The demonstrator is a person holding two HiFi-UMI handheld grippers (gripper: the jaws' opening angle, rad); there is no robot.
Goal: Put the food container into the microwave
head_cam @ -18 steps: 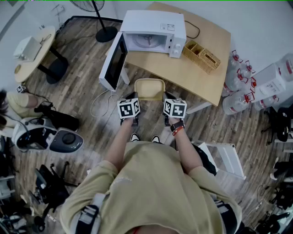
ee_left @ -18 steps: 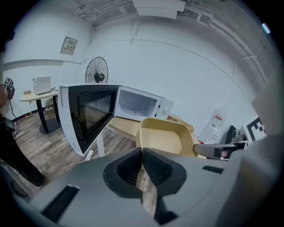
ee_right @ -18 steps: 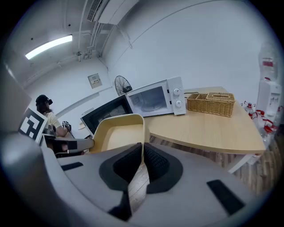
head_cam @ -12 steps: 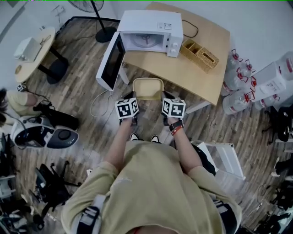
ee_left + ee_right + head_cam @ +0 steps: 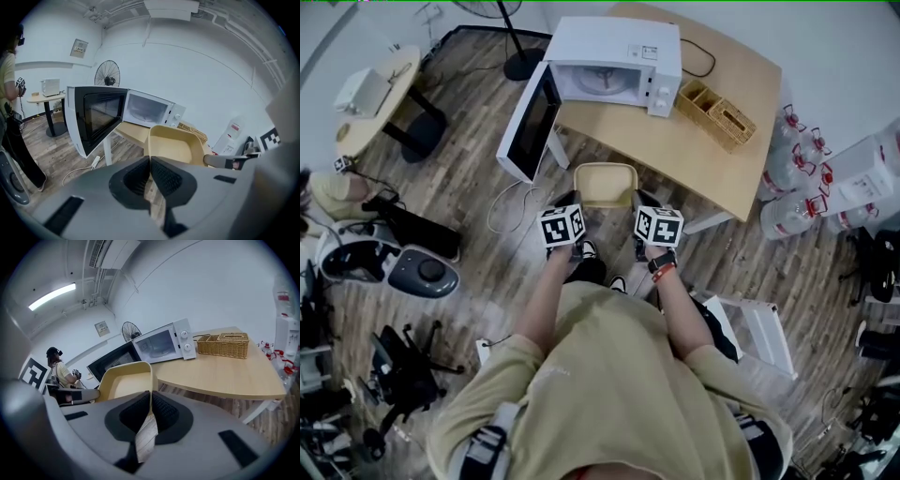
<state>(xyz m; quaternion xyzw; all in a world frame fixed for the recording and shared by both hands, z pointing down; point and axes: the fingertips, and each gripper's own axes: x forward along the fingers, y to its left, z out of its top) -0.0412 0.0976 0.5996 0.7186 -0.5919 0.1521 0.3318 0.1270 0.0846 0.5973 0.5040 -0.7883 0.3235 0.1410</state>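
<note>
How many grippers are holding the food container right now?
2. The left gripper clamps the left rim of the food container, the right gripper its right rim. Neither is hidden.

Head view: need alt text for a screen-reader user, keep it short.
A person, seen from above, holds a pale yellow food container by its two sides, with the left hand-held gripper and the right hand-held gripper each shut on its rim. Ahead, a white microwave stands on a wooden table with its door swung open.
</note>
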